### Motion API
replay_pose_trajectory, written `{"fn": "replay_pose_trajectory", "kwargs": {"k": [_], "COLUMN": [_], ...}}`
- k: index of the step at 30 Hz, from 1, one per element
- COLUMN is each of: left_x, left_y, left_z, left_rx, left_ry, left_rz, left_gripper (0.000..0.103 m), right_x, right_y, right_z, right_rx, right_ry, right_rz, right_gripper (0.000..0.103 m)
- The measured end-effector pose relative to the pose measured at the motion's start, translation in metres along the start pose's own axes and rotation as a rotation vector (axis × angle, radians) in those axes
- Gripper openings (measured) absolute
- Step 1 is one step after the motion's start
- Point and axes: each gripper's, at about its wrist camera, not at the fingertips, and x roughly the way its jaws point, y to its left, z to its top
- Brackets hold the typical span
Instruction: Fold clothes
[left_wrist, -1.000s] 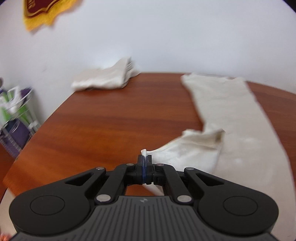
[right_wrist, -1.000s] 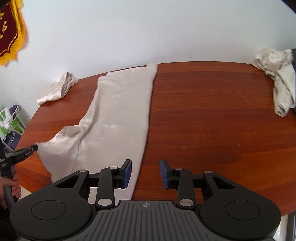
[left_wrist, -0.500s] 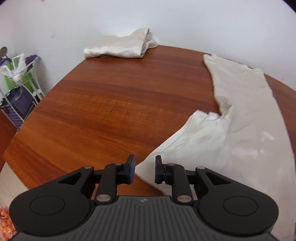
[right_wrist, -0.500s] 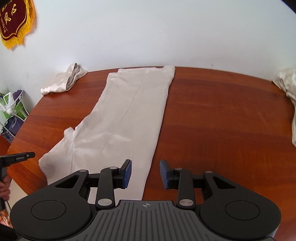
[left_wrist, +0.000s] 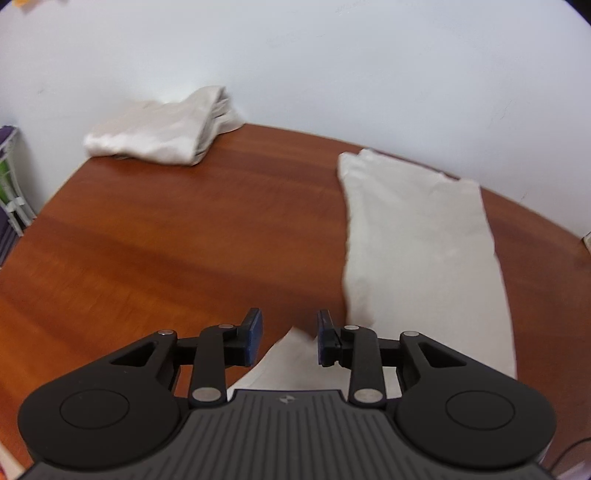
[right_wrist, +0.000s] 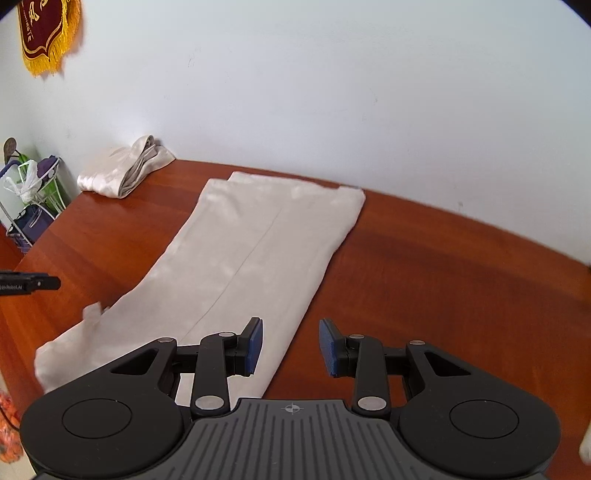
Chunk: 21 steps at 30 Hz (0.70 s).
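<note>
A cream pair of trousers (right_wrist: 255, 254) lies flat and lengthwise on the brown wooden table (right_wrist: 443, 280), folded leg over leg; it also shows in the left wrist view (left_wrist: 417, 236). My left gripper (left_wrist: 288, 339) is open and empty above the trousers' near left corner (left_wrist: 291, 354). My right gripper (right_wrist: 291, 347) is open and empty above the trousers' near right edge. The left gripper's tip shows at the left edge of the right wrist view (right_wrist: 29, 284).
A folded cream garment (left_wrist: 159, 133) lies at the table's far left corner by the white wall; it shows in the right wrist view too (right_wrist: 122, 170). A wire rack with bags (right_wrist: 29, 199) stands left of the table. A red pennant (right_wrist: 48, 33) hangs on the wall.
My left gripper let go of the trousers' corner, opened, and moved forward over the cloth. The lifted corner now lies flat. My right gripper stayed open and moved forward along the trousers.
</note>
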Motion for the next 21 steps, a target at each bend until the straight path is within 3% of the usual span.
{"fn": "replay_pose_trajectory", "kwargs": {"k": [8,15,21], "left_x": [0.077,0.145,0.202], "left_y": [-0.043,-0.056,-0.059], "left_z": [0.06,0.113,0.156], "left_rx": [0.066,0.103,0.118], "left_ry": [0.003,0.007,0.015], "left_rz": [-0.065,-0.058,-0.07], "left_gripper": [0.041,0.041,0.044], "right_x": [0.064,0.122,0.159], "right_y": [-0.045,-0.078,-0.093], "right_z": [0.042,0.08,0.092], "right_rx": [-0.024,-0.025,-0.022], "right_ry": [0.015,0.035,0.054], "right_rz": [0.018,0.036,0.041], "right_gripper": [0.038,0.038,0.038]}}
